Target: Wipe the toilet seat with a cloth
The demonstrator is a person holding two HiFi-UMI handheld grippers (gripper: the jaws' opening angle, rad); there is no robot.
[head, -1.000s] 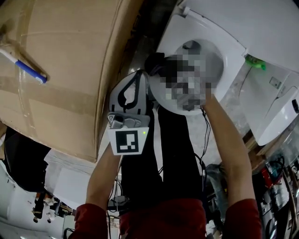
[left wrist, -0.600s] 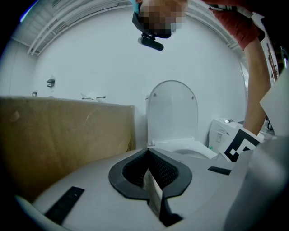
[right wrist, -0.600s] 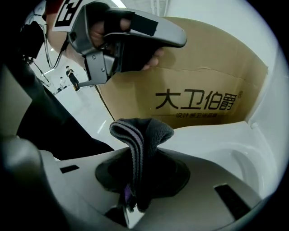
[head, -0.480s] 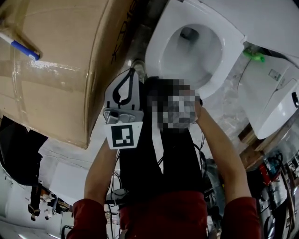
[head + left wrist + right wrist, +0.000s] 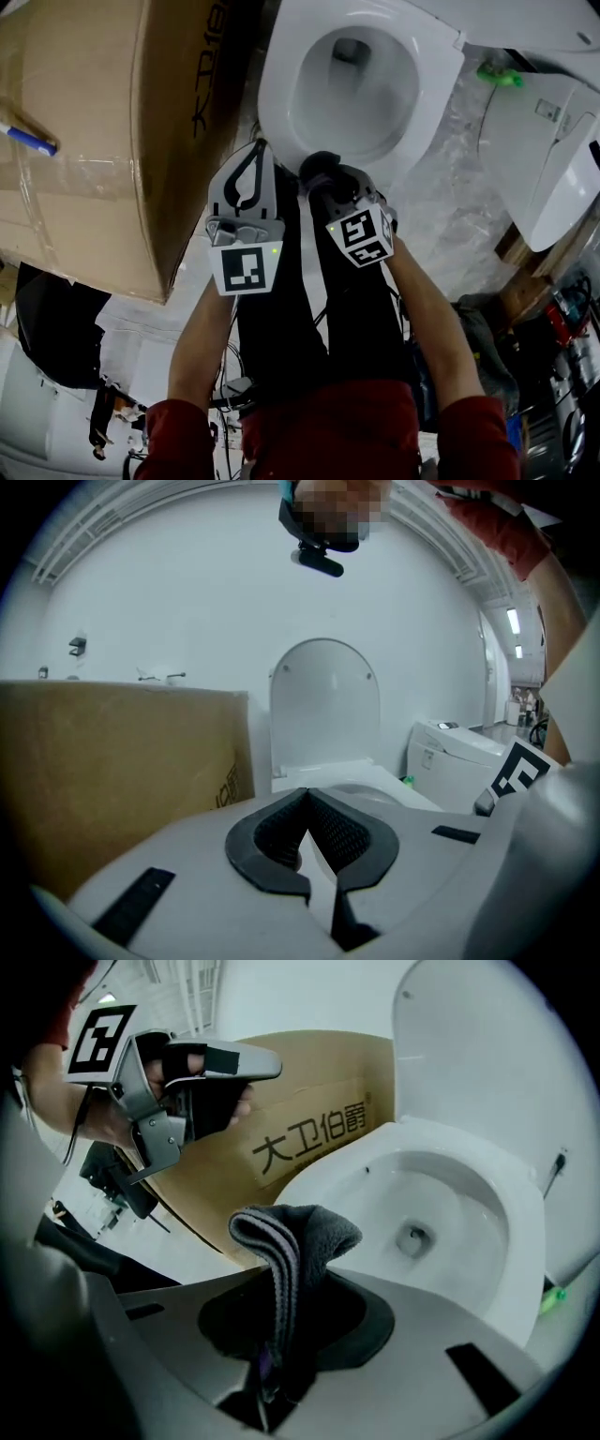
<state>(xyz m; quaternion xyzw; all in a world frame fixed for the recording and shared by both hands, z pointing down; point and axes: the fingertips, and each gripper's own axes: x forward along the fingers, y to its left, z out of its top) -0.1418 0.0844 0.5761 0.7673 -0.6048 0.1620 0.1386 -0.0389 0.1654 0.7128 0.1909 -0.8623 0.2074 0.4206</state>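
**Toilet bay, with both claws held before the bowl.**
We see a white wall (image 5: 187, 602) and a pale floor (image 5: 450, 216). A large cardboard box (image 5: 94, 141) stands just beside the white toilet (image 5: 277, 94), whose lid (image 5: 487, 1082) is upright. A second white unit (image 5: 539, 159) sits on the toilet's other side. The left claw (image 5: 307, 808) is pressed together on nothing. The right claw (image 5: 281, 1307) pinches the dark grey cloth (image 5: 295, 1232), held near the bowl's front rim. A small green object (image 5: 499, 75) lies between the two fixtures.
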